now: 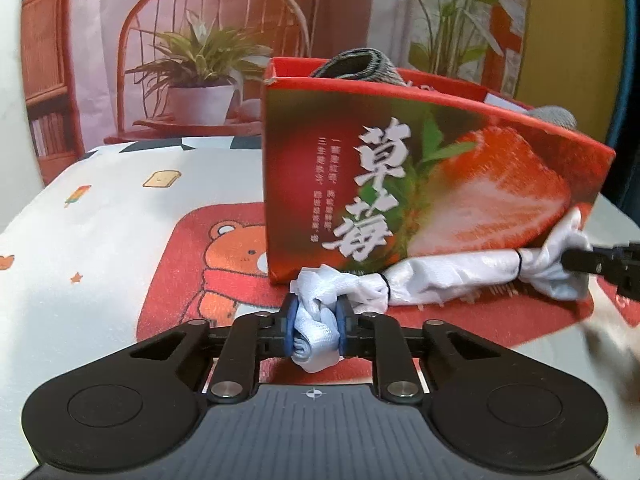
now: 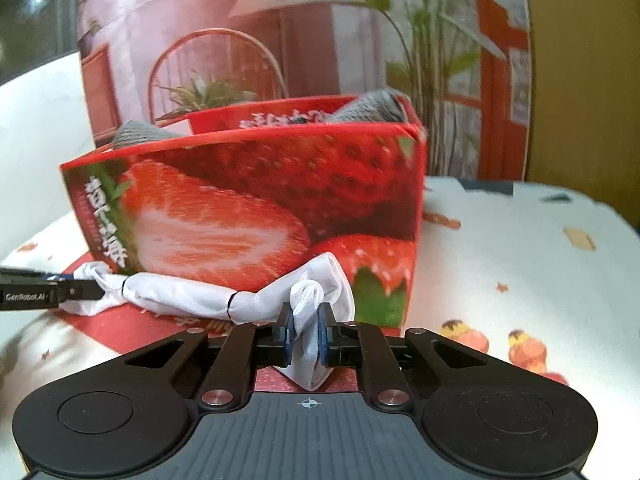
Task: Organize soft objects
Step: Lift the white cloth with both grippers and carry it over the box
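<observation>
Backdrop [image 1: 248,12] behind surface: printed scene with rattan chair [image 1: 208,20], potted plant [image 1: 200,80] in front of it, bookshelf [image 1: 46,72] left of chair. Mustard-yellow wall [image 2: 580,80] right of backdrop. Surface [image 1: 100,208] covered in white cartoon-print cloth.

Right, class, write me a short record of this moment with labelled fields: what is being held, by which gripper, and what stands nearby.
held item: white cloth roll, tied with two black bands
left gripper: jaws shut on one end of the roll
right gripper: jaws shut on the other end
roll position: stretched between the two grippers, in front of the strawberry box
box contents: grey knitted items showing above the rim
surface: printed tablecloth with a red bear mat
</observation>
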`<state>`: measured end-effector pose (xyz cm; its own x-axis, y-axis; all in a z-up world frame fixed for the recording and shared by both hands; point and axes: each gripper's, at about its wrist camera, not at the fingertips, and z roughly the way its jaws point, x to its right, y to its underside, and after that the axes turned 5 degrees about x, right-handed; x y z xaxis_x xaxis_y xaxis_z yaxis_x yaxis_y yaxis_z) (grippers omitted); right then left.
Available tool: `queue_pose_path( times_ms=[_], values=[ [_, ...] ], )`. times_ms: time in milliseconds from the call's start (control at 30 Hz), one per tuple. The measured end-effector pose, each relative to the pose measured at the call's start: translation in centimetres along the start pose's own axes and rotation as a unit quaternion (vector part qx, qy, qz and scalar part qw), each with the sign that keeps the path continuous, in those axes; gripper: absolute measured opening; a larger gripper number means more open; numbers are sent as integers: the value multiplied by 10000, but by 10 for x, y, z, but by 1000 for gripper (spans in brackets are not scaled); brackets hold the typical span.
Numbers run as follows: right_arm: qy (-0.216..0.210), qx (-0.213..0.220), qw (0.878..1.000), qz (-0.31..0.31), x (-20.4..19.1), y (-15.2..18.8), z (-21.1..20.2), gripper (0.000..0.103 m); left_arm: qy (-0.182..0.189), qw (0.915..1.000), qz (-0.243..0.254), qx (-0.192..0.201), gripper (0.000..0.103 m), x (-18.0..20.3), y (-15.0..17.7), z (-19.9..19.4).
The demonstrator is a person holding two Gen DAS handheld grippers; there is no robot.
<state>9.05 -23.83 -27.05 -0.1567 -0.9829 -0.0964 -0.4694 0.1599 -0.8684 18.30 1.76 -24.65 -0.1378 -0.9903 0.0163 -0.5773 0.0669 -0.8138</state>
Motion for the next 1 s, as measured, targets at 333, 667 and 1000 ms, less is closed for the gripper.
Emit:
queue_pose_path(
  times_ms=[333, 667, 1000],
  values=[
    [-217, 244, 9994, 115, -10, -5, -35, 9, 248, 9993, -269, 117, 18, -3, 2, -42],
    [-238, 362, 9990, 141, -16, -1, -60, 8, 456, 9979, -55, 452, 18, 12, 1, -67],
    [-249, 506, 9982, 189, -18, -2, -71, 8, 426, 9974, -127, 568, 18, 11, -1, -73]
  ],
)
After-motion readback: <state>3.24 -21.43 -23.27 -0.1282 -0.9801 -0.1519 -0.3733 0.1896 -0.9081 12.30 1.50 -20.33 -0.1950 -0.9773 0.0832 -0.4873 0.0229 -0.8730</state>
